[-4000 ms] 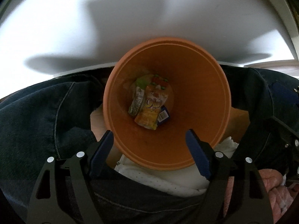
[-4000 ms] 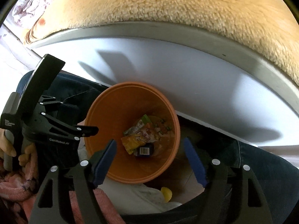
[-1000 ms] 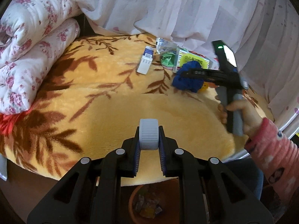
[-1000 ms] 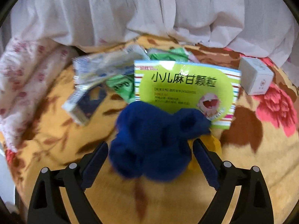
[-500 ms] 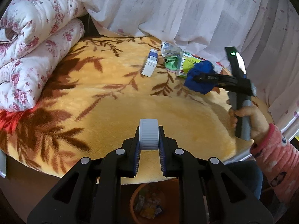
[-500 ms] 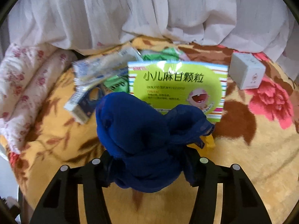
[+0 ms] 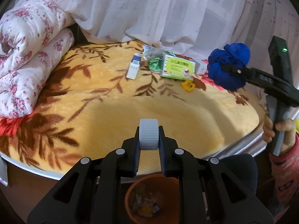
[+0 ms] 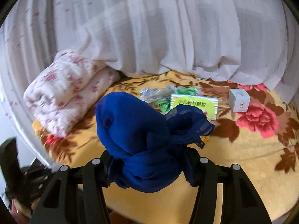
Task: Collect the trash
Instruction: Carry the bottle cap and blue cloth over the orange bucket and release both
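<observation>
The left gripper (image 7: 149,145) is clamped on a white ribbed cap (image 7: 149,134) above the near edge of a yellow floral blanket (image 7: 112,102), whose broad middle lies bare — packets and a green box (image 7: 177,67) crowd its far edge under the curtain. The right gripper (image 8: 147,165), its jaws just closed, pinches a bunched blue cloth (image 8: 138,130) lifted off the blanket. Only the left wrist view shows the orange bin (image 7: 129,199) below the edge — and the hand (image 7: 276,132) gripping the right tool.
</observation>
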### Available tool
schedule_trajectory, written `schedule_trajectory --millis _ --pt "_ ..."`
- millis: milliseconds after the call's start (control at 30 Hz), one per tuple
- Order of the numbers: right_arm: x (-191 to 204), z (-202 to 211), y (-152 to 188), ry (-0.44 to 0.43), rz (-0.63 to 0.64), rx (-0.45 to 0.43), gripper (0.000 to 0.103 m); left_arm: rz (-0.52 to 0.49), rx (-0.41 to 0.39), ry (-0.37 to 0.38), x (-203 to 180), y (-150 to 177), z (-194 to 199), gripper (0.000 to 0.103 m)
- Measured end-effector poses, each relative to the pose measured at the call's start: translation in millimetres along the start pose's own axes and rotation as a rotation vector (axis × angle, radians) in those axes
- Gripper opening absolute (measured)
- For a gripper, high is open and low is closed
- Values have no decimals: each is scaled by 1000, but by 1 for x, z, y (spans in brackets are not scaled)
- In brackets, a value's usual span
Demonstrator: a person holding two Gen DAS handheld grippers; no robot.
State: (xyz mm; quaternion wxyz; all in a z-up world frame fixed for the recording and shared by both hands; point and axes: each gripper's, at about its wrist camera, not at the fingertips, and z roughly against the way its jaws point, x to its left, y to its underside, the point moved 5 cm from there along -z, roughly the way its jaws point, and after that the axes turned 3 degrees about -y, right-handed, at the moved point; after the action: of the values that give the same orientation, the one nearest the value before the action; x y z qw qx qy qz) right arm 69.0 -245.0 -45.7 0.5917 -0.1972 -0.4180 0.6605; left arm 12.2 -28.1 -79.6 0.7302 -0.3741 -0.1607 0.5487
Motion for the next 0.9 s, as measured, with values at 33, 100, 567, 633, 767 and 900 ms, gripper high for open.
schedule_trajectory --millis 33,100,567,633,767,900 --pt "5 5 6 -4 9 3 56 -6 5 2 -2 2 1 17" --pt "16 15 23 -18 25 20 56 -20 19 5 -7 8 1 17" --pt "52 21 145 -59 88 234 56 -106 246 37 -30 91 -26 17" --pt "53 17 159 -60 89 265 56 -115 294 39 -29 105 -35 17" --pt "53 1 191 -62 86 349 56 -105 388 50 -27 128 -54 17" --pt "51 -19 219 -61 75 433 56 -91 477 31 -23 150 -76 17"
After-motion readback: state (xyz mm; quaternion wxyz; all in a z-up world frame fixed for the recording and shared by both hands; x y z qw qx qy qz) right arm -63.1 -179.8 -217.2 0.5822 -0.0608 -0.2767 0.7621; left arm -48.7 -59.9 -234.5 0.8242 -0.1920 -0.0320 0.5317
